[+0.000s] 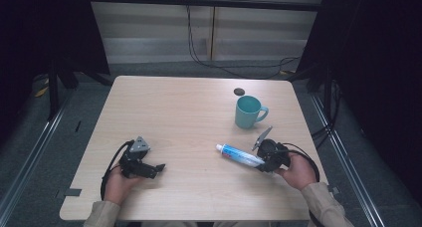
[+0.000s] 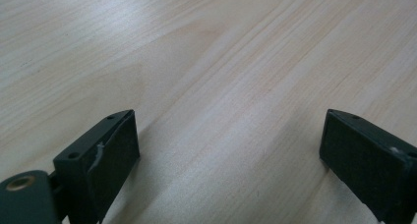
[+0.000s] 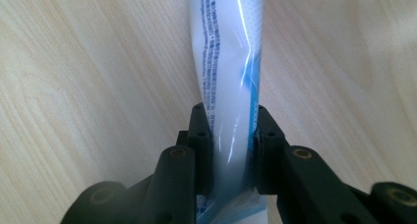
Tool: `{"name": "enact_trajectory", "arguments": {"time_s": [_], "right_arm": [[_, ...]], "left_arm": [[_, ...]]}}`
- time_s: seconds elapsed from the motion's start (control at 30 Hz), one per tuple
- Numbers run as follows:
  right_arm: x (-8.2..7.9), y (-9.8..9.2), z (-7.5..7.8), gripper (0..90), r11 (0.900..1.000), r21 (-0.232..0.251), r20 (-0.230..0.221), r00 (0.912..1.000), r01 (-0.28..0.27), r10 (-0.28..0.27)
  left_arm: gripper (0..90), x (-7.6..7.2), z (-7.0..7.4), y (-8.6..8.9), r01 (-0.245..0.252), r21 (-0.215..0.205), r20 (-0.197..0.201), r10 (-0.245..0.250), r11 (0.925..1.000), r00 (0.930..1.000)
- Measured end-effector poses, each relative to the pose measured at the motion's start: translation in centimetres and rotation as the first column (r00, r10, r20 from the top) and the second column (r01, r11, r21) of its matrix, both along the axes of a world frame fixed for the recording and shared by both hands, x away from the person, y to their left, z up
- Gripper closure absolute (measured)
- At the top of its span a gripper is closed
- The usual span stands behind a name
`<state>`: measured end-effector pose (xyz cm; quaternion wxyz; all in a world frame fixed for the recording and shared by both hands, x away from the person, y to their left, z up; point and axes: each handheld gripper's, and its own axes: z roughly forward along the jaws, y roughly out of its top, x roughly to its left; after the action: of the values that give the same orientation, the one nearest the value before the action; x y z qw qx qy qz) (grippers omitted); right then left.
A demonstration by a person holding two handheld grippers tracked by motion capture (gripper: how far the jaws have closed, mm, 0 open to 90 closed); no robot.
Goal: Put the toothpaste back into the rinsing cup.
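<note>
Right gripper (image 3: 230,135) is clamped on the toothpaste tube (image 3: 228,62) at lower right of the high view, tube low over the table (image 1: 174,112). Left gripper (image 2: 226,150) sits spread, empty. Guessing the tube's headed for the mug (image 1: 248,112), not there yet.

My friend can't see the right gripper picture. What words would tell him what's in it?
Two black jaws of the right gripper squeeze the flat end of a white and blue toothpaste tube. The tube stretches away over a pale wooden table.
</note>
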<state>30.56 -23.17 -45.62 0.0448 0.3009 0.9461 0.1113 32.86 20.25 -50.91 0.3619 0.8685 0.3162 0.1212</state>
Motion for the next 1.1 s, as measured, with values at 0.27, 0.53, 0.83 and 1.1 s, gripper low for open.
{"name": "enact_trajectory", "arguments": {"time_s": [0.27,0.53,0.83,1.1], "right_arm": [[0.0,0.3,1.1,75.7,0.999,-0.023,0.047,0.9985,-0.027,0.028],[0.3,0.8,2.6,75.7,0.998,-0.039,0.051,0.9974,-0.049,0.051],[0.6,2.1,3.5,75.8,0.995,-0.049,0.048,0.9945,-0.091,0.093],[0.5,3.4,4.1,76.1,0.989,-0.062,0.044,0.9895,-0.135,0.138]], "left_arm": [[15.9,-0.1,0.9,-0.5,0.065,0.067,-0.012,-0.064,0.9956,0.9979],[17.5,-0.1,2.8,-2.9,0.160,0.103,-0.021,-0.159,0.9816,0.9871],[18.3,0.3,5.4,-6.4,0.262,0.161,0.009,-0.267,0.9514,0.9636],[18.6,0.9,6.8,-9.3,0.316,0.183,0.013,-0.324,0.9310,0.9461]]}}
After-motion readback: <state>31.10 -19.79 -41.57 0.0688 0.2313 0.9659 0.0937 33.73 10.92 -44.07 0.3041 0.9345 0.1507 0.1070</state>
